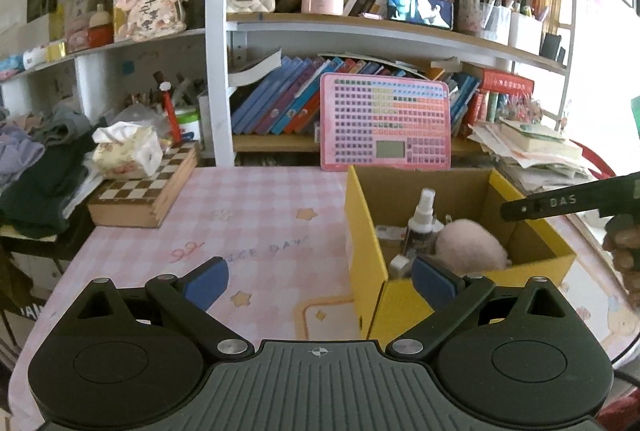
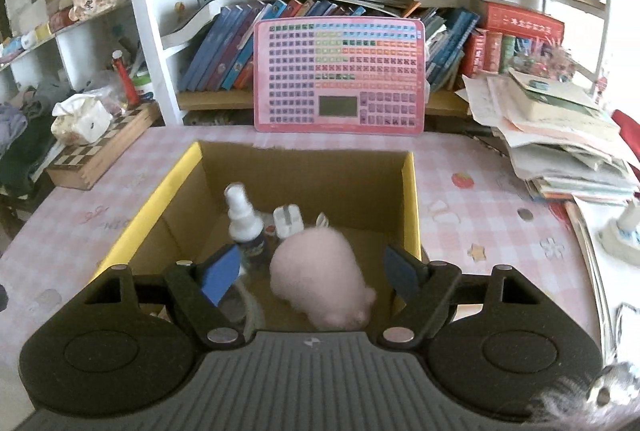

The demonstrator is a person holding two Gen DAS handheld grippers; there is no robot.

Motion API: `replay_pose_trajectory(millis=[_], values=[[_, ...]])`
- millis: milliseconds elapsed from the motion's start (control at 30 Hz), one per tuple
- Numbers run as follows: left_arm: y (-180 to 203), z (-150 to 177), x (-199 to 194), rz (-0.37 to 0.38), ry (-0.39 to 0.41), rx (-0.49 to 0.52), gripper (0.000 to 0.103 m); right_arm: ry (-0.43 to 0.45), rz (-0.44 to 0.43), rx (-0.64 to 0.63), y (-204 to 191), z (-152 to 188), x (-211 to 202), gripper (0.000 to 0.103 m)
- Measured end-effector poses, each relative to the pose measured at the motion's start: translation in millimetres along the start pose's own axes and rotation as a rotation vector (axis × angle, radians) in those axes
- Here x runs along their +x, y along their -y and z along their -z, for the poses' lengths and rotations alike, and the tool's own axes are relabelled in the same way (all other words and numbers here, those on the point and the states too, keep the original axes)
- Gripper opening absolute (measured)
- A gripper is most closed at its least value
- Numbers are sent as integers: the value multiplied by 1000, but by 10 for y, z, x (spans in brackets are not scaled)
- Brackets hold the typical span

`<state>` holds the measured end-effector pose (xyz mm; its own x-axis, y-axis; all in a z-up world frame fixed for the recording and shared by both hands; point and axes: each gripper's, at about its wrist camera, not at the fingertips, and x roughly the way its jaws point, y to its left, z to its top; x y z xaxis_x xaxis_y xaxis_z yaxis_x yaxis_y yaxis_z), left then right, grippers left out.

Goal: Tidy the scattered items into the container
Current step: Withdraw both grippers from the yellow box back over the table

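A yellow cardboard box (image 2: 412, 199) stands open on the pink checked tablecloth. Inside lie a pink plush toy (image 2: 320, 277), a white spray bottle (image 2: 244, 223) and a small white plug-like item (image 2: 288, 221). My right gripper (image 2: 316, 275) hovers above the box, open, the plush seen below between its blue pads without touching them. In the left wrist view the same box (image 1: 360, 215) sits to the right with the plush (image 1: 470, 245) and bottle (image 1: 422, 215) inside. My left gripper (image 1: 320, 281) is open over the cloth at the box's left wall, holding nothing.
A wooden chess box (image 1: 140, 191) with a tissue pack (image 1: 128, 151) sits at the left. A pink keypad board (image 2: 340, 75) leans on the bookshelf behind. Stacked papers (image 2: 560, 139) crowd the right. A small bottle (image 2: 624, 227) stands at the far right. A hand with the other gripper's body (image 1: 568, 201) shows at right.
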<state>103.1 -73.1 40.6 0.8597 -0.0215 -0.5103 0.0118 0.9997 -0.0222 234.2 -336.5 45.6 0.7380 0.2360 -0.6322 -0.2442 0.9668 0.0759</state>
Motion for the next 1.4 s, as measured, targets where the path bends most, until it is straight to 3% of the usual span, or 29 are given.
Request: replay_pose_trajectory(millis=[400, 733, 1000, 1400], values=[[-227, 399, -465, -44, -32, 30, 100, 31, 54, 19, -450, 667, -658, 81], [-399, 671, -759, -56, -46, 53, 100, 16, 83, 68, -760, 1205, -950, 81], [-557, 861, -861, -64, -92, 24, 100, 36, 68, 17, -1124, 1403, -1108, 85], [-594, 1063, -1013, -51, -146, 47, 103, -33, -8, -65, -1479, 1551, -1110, 90]])
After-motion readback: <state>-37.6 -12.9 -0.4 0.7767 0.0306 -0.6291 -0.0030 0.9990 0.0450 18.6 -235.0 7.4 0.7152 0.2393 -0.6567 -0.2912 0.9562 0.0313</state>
